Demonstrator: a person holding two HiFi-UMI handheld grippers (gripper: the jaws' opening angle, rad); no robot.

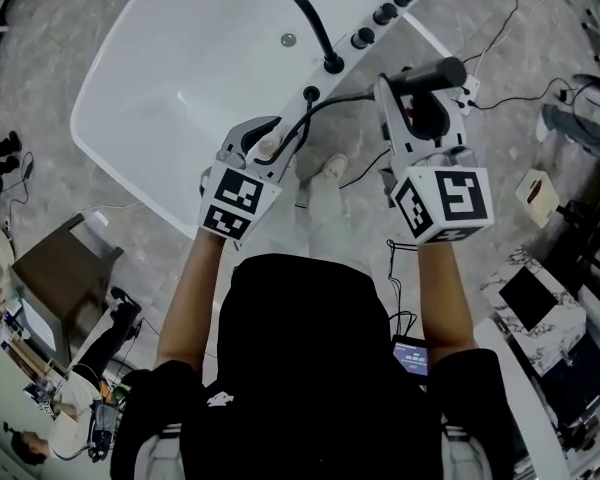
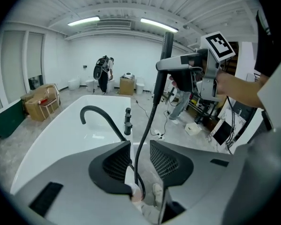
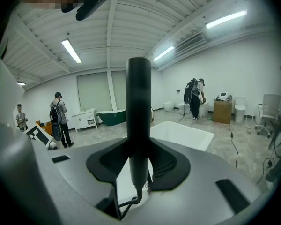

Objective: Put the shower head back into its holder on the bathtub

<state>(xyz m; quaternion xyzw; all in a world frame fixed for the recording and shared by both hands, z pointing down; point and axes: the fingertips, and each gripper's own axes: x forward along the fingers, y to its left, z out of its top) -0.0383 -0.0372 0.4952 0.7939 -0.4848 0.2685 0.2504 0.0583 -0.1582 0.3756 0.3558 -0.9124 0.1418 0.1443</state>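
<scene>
The black shower head (image 1: 432, 74) is up off the white bathtub (image 1: 110, 78), over its near right corner. My right gripper (image 1: 420, 100) is shut on its handle (image 3: 139, 107), which stands upright between the pads. A black hose (image 1: 342, 99) runs from the handle down to the holder hole (image 1: 311, 93) on the tub rim. My left gripper (image 1: 278, 140) hovers just before that rim. Its jaws are open around the hose (image 2: 148, 123), which passes between the pads without touching them. The left gripper view also shows the shower head (image 2: 178, 62) high at the right.
A curved black faucet (image 1: 302, 13) and three black knobs (image 1: 382, 13) stand on the rim beyond the holder. Cables (image 1: 500, 38) trail over the floor at the right, near a small box (image 1: 537, 196). A brown cabinet (image 1: 65, 268) sits at the left. People (image 2: 103, 74) stand far off.
</scene>
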